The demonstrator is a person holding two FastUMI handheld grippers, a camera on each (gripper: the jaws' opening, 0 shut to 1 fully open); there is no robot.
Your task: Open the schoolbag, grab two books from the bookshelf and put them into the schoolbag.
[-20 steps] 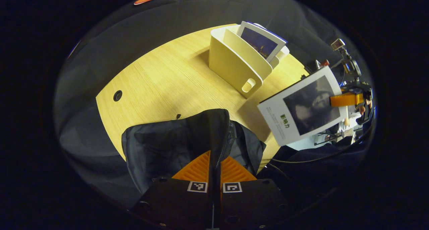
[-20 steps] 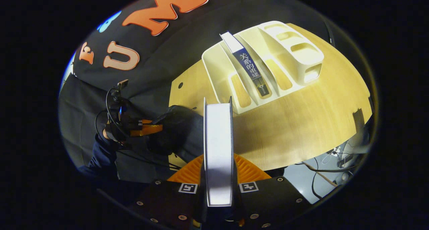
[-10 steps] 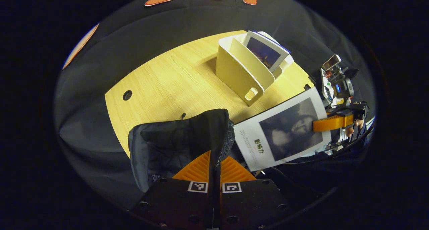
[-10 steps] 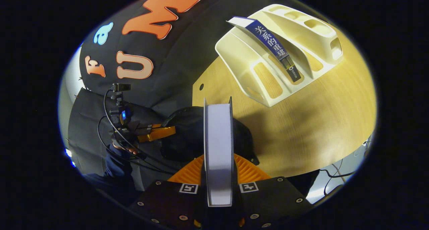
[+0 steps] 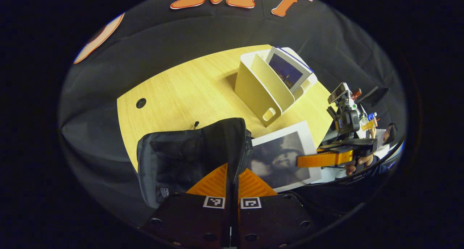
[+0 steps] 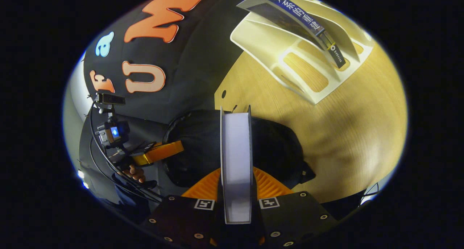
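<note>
The black schoolbag point(image 5: 181, 158) stands at the near edge of the wooden table point(image 5: 181, 93). My left gripper point(image 5: 232, 169) is shut on the bag's zipper edge and holds that edge up. My right gripper point(image 6: 236, 173) is shut on a white book point(image 6: 236, 158), seen edge-on right above the bag point(image 6: 279, 151). In the left gripper view the same book point(image 5: 279, 158) shows a grey portrait cover beside the held edge, with a finger point(image 5: 322, 158) of the right gripper across it. The cream bookshelf point(image 5: 262, 86) holds a second book point(image 5: 288, 69), blue-spined point(image 6: 301, 20).
A cable hole point(image 5: 141, 103) is in the table's far left corner. In the right gripper view a hand point(image 6: 134, 173) holds the left gripper point(image 6: 159, 153), and cables trail below it. Bare wood point(image 6: 355, 133) lies between the bag and the bookshelf point(image 6: 301, 57).
My right gripper has carried the book down and across from beside the shelf to the bag's opening. The left gripper has kept its grip on the bag's edge.
</note>
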